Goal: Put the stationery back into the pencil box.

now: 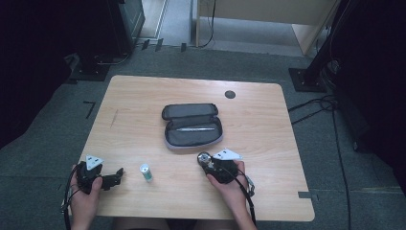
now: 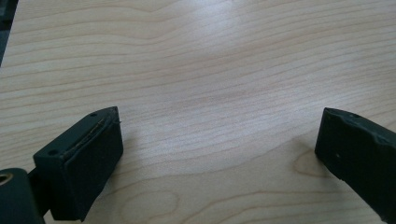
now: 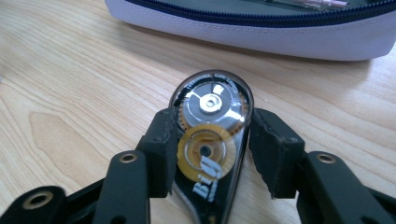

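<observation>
Correction tape (image 3: pixel 211 140) lay flat on table (image 3: pixel 70 93) betw. right gripper (image 3: pixel 212 149) pads, just before open pencil case (image 3: pixel 261 32); jaws part-closed, both pads about touching its sides.

My count: two tools, left (image 1: pixel 116 176) and right (image 1: pixel 203 159). One correction tape (image 3: pixel 210 140). One pencil case (image 1: pixel 192 125), one pen (image 1: pixel 195 129) inside. One small tube (image 1: pixel 146 172). One surface (image 1: pixel 143 105).

Table (image 1: pixel 143 96) is viewed from above, facing forward; gripper views are set close and low; case (image 1: pixel 192 125) is shared with right view.
</observation>
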A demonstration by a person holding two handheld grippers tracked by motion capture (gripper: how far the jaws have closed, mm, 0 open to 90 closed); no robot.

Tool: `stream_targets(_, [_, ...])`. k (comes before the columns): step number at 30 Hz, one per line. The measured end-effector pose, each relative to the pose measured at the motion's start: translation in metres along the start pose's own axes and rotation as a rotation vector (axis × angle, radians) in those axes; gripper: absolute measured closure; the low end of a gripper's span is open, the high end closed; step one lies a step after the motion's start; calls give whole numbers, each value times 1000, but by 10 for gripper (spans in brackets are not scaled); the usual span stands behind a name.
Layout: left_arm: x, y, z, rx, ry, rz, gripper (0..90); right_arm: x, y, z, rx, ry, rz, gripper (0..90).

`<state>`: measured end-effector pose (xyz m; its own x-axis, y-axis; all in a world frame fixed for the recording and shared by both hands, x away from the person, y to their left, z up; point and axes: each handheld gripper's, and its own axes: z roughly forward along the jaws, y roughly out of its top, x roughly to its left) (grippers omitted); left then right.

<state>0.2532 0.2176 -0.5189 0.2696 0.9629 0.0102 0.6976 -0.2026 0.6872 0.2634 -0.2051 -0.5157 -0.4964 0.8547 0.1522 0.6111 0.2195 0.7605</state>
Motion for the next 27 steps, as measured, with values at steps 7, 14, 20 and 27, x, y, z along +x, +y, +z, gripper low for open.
stream_targets(7, [0,0,0,0,0,0,13,-3,-1,-2,-2,18,11,558])
stream_targets(14, [0,0,0,0,0,0,13,-4,-2,-5,-5,26,4,597])
stream_targets(20, [0,0,0,0,0,0,13,-4,-2,-5,-4,32,4,596])
stream_targets(27, [0,0,0,0,0,0,13,-4,-1,-8,-21,40,2,643])
